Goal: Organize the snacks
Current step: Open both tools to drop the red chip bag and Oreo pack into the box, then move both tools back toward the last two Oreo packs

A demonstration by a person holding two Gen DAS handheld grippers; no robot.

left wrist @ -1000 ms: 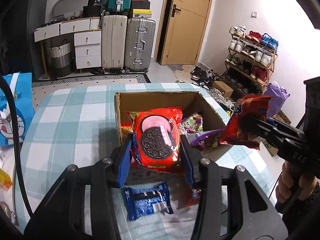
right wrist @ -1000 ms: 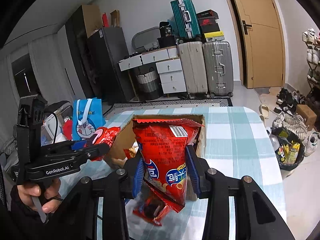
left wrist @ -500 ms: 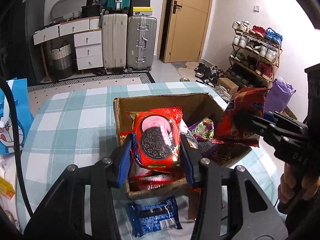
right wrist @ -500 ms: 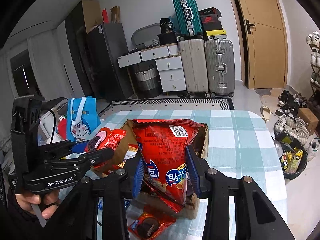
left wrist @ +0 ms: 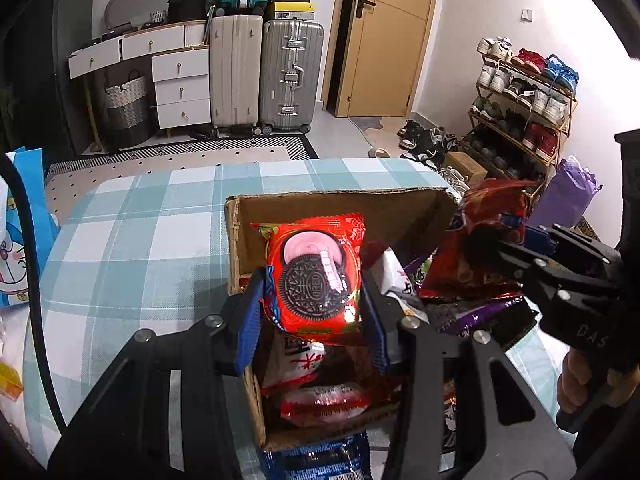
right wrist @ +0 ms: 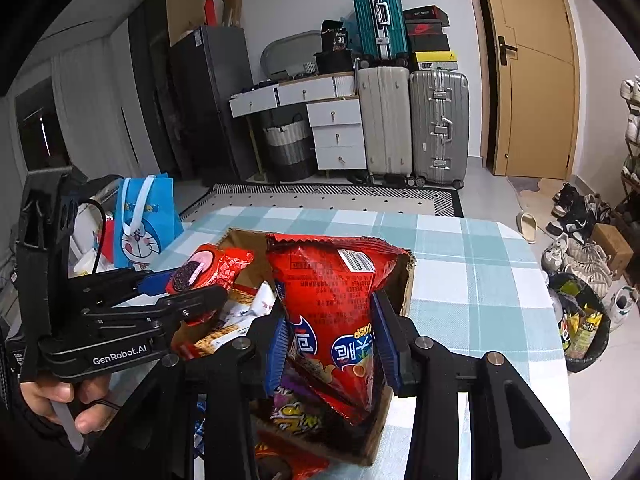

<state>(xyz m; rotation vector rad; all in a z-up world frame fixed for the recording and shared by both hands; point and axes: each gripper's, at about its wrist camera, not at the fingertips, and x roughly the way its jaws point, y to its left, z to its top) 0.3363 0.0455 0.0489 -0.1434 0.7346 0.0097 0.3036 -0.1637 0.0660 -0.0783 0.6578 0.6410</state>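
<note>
My left gripper (left wrist: 314,316) is shut on a red Oreo pack (left wrist: 316,280) and holds it over the open cardboard box (left wrist: 340,202) on the checked table. My right gripper (right wrist: 332,344) is shut on a red crisp bag (right wrist: 332,300) above the box's right side; the bag also shows in the left wrist view (left wrist: 484,240). The left gripper with the Oreo pack (right wrist: 208,268) shows at the left of the right wrist view. The box (right wrist: 406,288) holds several snack packets, among them a purple one (left wrist: 476,314) and red-and-white ones (left wrist: 320,396).
A blue Oreo pack (left wrist: 320,460) lies on the table just before the box's near wall. A red pack (right wrist: 288,464) lies by the box's near corner. A blue Doraemon bag (right wrist: 144,220) stands off the table's left. The tablecloth (left wrist: 132,232) stretches left and beyond the box.
Both grippers have moved forward over the box with their packs. The box now sits closer and lower in both views, and the blue Oreo pack has slid to the bottom edge.
</note>
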